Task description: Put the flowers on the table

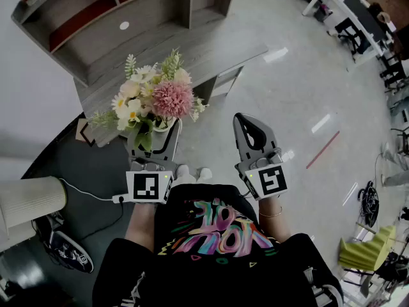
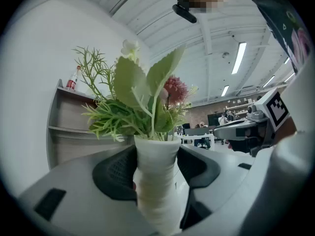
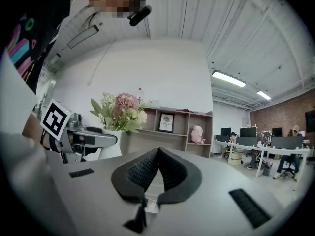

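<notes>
A bunch of pink, white and green flowers (image 1: 156, 98) stands in a white vase (image 1: 161, 128). My left gripper (image 1: 153, 136) is shut on that vase and holds it upright in front of me. In the left gripper view the vase (image 2: 155, 176) fills the gap between both black pads, with the leaves and flowers (image 2: 142, 97) above it. My right gripper (image 1: 245, 121) hangs to the right of the flowers, shut and empty, its pads meeting at the tips (image 3: 158, 152). The grey table (image 1: 192, 50) lies just beyond the flowers, and the vase hangs short of it, above the floor.
Grey shelves (image 1: 96, 18) rise at the back of the table and hold a framed picture (image 3: 166, 123), a pink plush toy (image 3: 198, 133) and a bottle (image 2: 73, 79). A white cylinder (image 1: 29, 200) and a cable lie at my left. Office desks and chairs (image 1: 358, 24) stand far right.
</notes>
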Demonstrator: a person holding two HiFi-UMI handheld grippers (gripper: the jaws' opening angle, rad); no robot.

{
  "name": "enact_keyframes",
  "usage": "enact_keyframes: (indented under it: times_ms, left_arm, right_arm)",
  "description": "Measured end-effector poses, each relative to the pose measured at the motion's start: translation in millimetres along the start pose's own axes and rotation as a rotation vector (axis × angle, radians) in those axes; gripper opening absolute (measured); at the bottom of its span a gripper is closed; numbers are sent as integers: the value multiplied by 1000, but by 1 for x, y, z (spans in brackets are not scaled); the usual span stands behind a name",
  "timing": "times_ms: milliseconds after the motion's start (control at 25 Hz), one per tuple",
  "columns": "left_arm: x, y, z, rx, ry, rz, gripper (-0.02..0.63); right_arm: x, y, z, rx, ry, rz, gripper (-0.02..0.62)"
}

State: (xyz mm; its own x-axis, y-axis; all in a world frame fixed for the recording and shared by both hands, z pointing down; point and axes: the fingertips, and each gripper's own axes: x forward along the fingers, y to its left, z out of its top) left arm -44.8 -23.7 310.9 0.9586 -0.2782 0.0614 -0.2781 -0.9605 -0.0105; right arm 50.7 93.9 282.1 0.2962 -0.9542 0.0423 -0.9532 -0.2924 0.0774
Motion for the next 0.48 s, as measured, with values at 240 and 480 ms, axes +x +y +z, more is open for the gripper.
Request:
enact_keyframes:
  times_ms: [240,480]
  left_arm:
    - [1,-2,0,5,4,-5,265]
    - [2,-1,0,12,4,13,267]
  right_arm:
    - [-2,3,-8,-19,21,11,15]
    - [4,3,-4,-10,-5,23,15]
